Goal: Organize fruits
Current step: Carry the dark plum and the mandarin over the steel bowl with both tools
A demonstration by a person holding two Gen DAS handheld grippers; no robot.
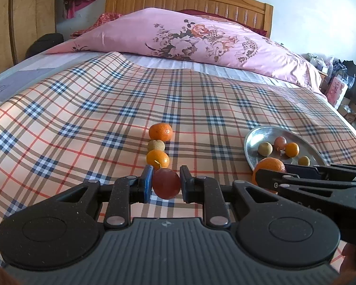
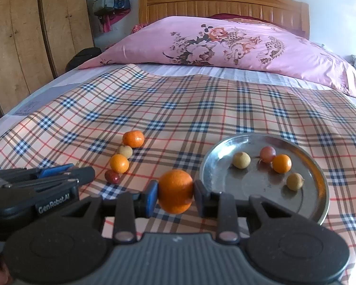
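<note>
Left gripper (image 1: 165,184): black, blue-padded, angled down toward the plaid cloth (image 1: 87,109), clamped on a dark red oval fruit (image 1: 166,183) at the near end of the fruit row. Whether that fruit rests on the cloth or is lifted off it: cannot be told.

Right gripper (image 2: 175,193): same downward angle, clenched on a round orange citrus fruit (image 2: 175,191), just left of the round metal plate's near rim (image 2: 205,166). From the left wrist view, only its side profile visible, fruit half hidden behind the jaw.

Beyond the red fruit, in line on the cloth: small orange citrus (image 1: 157,158), tan round fruit (image 1: 156,145), larger orange citrus (image 1: 160,131), each touching or nearly touching the next.

On the plate: tan round fruit (image 2: 241,160), pinkish round fruit (image 2: 267,154), small orange fruit (image 2: 282,163), second tan fruit (image 2: 295,181).

Farther back: pink floral quilt (image 2: 225,42), wooden headboard (image 2: 223,2). Bottom corners: fragments of a hand, cut off by the frame edge.
</note>
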